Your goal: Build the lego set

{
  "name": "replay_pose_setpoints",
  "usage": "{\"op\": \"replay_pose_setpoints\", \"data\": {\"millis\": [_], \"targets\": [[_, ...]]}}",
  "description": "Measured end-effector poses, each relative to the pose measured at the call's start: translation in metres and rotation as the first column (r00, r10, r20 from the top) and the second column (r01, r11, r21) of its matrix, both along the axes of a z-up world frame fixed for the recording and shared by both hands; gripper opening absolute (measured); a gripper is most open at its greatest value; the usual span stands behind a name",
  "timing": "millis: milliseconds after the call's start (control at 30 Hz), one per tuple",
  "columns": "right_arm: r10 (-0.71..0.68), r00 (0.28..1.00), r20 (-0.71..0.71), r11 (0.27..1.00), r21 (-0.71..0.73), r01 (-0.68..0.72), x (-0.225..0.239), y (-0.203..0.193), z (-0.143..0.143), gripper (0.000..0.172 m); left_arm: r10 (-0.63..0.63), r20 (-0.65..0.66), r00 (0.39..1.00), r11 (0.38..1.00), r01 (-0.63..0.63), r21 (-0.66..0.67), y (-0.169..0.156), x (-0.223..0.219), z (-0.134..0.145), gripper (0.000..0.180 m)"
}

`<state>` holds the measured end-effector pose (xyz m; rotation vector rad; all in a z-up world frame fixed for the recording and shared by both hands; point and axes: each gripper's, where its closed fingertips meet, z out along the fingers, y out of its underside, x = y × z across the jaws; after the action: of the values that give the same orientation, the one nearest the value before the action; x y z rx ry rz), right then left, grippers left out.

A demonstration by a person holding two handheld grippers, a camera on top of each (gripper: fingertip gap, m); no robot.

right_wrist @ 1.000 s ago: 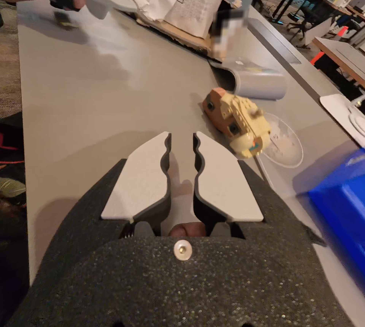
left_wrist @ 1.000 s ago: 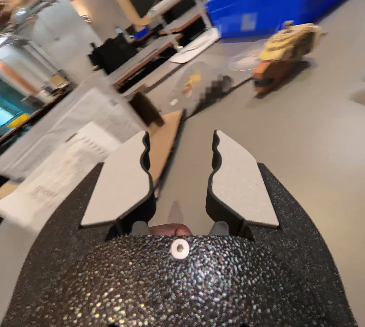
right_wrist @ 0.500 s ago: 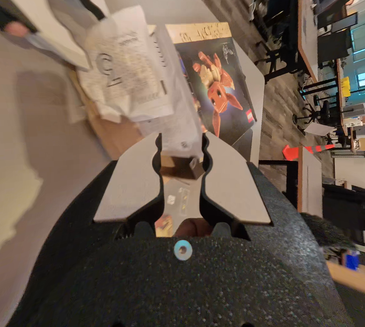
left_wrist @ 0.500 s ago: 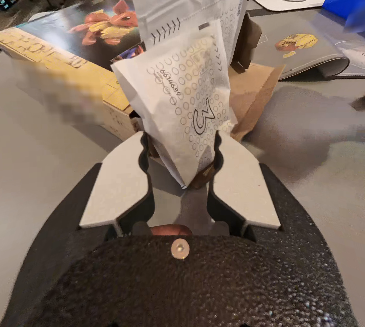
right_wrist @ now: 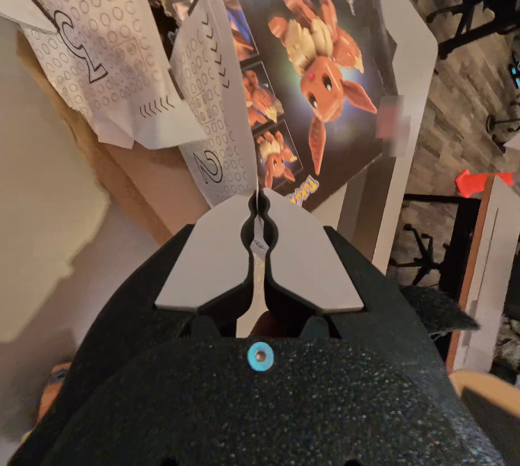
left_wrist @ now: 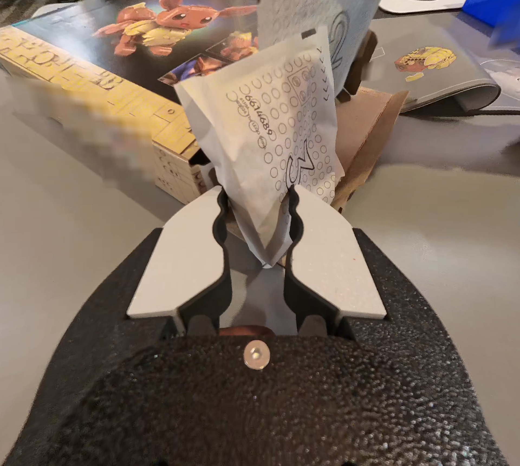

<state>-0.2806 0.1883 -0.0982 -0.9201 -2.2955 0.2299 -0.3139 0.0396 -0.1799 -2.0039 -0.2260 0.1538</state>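
Two bags are being handled at once here. A white paper bag (left_wrist: 267, 129) printed with little rings is caught by its pointed bottom corner in the left claw (left_wrist: 256, 193). The claw is partly closed, and both fingertips look pressed into the puffy paper, with a crease showing at the right tip. The bag is kept standing up over the brown cardboard (left_wrist: 365, 129), probably because only that narrow corner fits between the tips.

A second white paper bag (right_wrist: 216, 104) is pinched by the right claw (right_wrist: 257, 199), which is squeezed flat together on the bag's thin edge. That edge is likely gripped because it's the one flat spot with no lumps inside. This bag is held up above a big box (right_wrist: 323, 59) with a toy fox-like animal pictured on it, which is lying on the grey surface (left_wrist: 70, 227). An open booklet (left_wrist: 422, 73) is lying off to the right.
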Motion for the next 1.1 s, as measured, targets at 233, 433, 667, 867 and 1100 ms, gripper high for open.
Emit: {"op": "replay_pose_setpoints", "data": {"millis": [233, 433, 667, 867, 1100], "targets": [[-0.140, 0.990, -0.024, 0.940, -0.316, 0.125, 0.061, 0.011, 0.035, 0.000, 0.010, 0.003, 1.000, 1.000, -0.010, -0.028, 0.002, 0.006, 0.003, 0.043], [-0.192, 0.981, -0.011, 0.849, -0.504, 0.161, 0.100, 0.006, 0.042, 0.000, 0.109, -0.206, 0.972, 0.994, -0.104, 0.038, -0.008, -0.002, 0.034, 0.080], [-0.151, 0.989, -0.007, 0.755, -0.646, 0.111, 0.140, -0.029, 0.040, 0.000, -0.081, -0.247, 0.966, 0.961, 0.141, 0.238, -0.004, 0.064, 0.090, 0.065], [-0.076, 0.997, -0.030, 0.656, -0.754, 0.027, 0.181, -0.080, 0.033, 0.000, -0.345, -0.108, 0.932, 0.885, 0.361, 0.294, 0.024, 0.126, 0.089, 0.071], [-0.173, 0.982, -0.072, 0.496, -0.868, 0.024, 0.218, -0.108, 0.019, 0.000, -0.789, 0.121, 0.602, 0.590, 0.688, 0.422, 0.013, 0.204, 0.082, 0.036]]}}
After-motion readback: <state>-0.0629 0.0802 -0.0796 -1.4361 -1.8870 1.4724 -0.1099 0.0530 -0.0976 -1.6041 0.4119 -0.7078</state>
